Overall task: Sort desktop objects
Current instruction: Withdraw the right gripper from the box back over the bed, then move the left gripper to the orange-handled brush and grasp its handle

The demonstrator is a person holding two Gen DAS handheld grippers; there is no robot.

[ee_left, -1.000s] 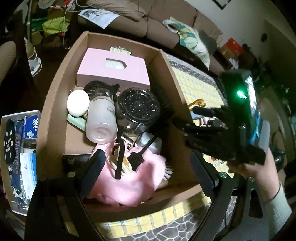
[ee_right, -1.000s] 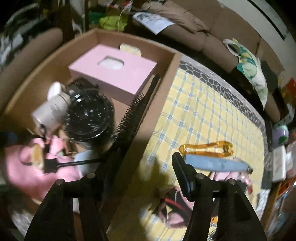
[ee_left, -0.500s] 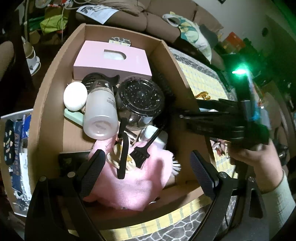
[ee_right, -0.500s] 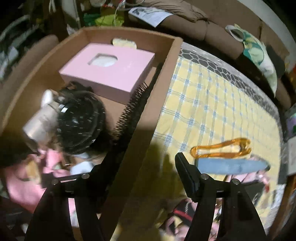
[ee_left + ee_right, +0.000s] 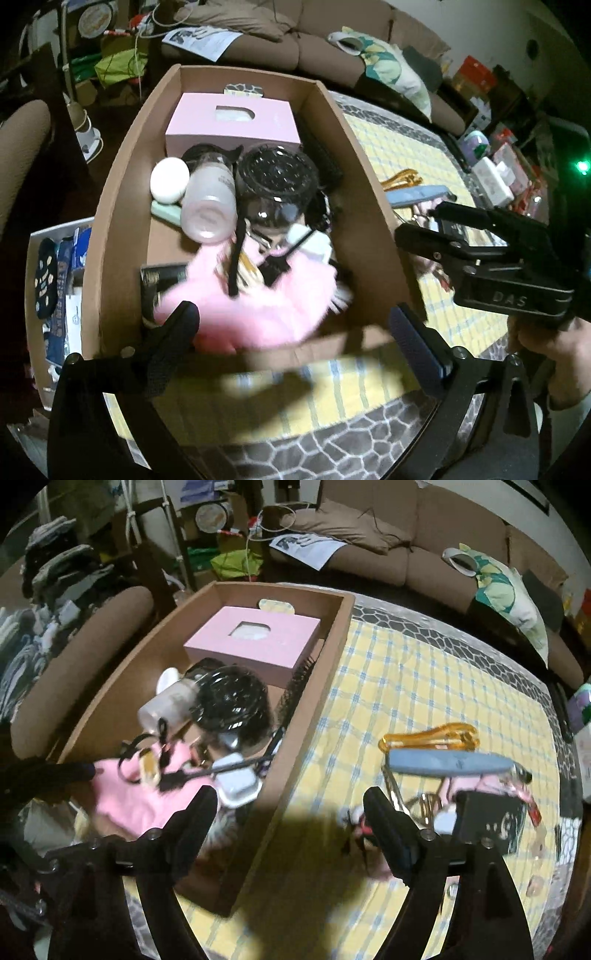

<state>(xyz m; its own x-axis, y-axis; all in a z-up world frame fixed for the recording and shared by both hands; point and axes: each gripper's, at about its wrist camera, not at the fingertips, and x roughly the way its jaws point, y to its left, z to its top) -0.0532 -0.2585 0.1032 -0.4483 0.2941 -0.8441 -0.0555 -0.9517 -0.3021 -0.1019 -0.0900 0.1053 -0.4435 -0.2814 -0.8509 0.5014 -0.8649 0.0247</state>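
Observation:
A cardboard box [image 5: 122, 192] [image 5: 325, 672] holds a pink tissue box [image 5: 232, 123], a white bottle [image 5: 210, 203], a black round dryer head [image 5: 277, 177], a black brush and a pink cloth [image 5: 251, 306]. My left gripper [image 5: 291, 332] is open and empty above the box's near wall. My right gripper [image 5: 291, 819] is open and empty over the box's right wall; it also shows in the left wrist view [image 5: 417, 229]. On the yellow checked cloth [image 5: 406, 686] lie an orange clip [image 5: 428, 738], a blue flat case [image 5: 447, 764] and a black box [image 5: 487, 823].
A brown sofa [image 5: 369, 554] with papers stands behind the table. A chair [image 5: 74, 657] is at the box's left. A white bin [image 5: 55, 277] with packets sits left of the box. Small items clutter the table's right edge [image 5: 495, 177].
Both grippers have pulled back and up from the box, still open. The right gripper has shifted right, so more of the checked cloth and its items shows.

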